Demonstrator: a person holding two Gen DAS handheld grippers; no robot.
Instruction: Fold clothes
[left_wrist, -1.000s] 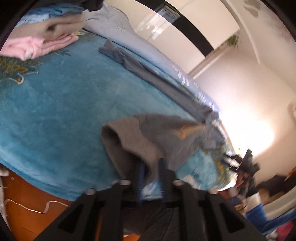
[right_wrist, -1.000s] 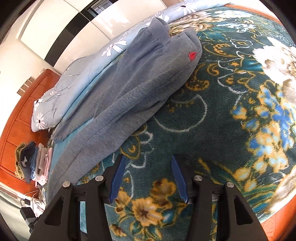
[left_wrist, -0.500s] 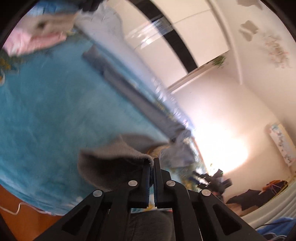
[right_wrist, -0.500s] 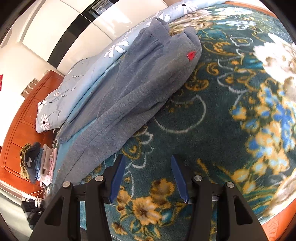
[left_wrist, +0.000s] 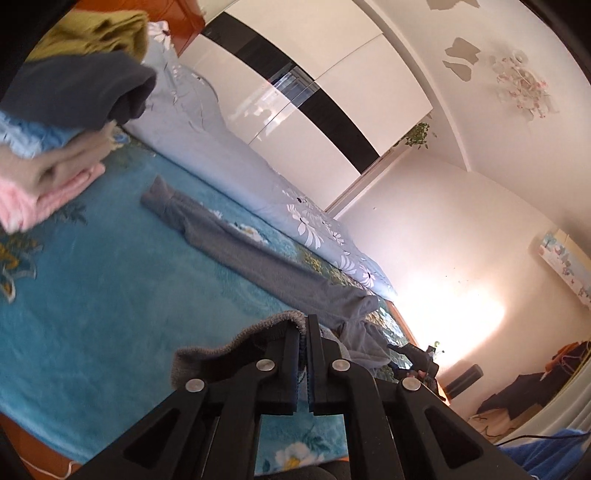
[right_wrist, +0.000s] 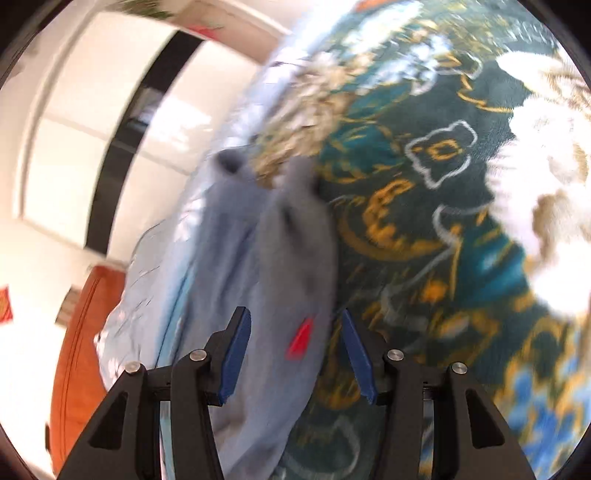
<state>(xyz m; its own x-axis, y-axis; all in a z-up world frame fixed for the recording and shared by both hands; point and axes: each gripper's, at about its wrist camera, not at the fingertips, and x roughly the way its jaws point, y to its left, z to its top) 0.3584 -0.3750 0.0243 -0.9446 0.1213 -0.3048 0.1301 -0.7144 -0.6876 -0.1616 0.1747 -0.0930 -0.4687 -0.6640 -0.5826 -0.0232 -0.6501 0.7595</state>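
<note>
Teal floral blanket (left_wrist: 92, 295), white wardrobe (left_wrist: 332, 110), peeling ceiling (left_wrist: 461, 59)

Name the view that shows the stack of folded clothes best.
The left wrist view: the stack of folded clothes sits sharp at upper left on the teal blanket, its olive, dark grey, blue, beige and pink layers distinct. The right wrist view is motion-blurred and shows none of it.
</note>
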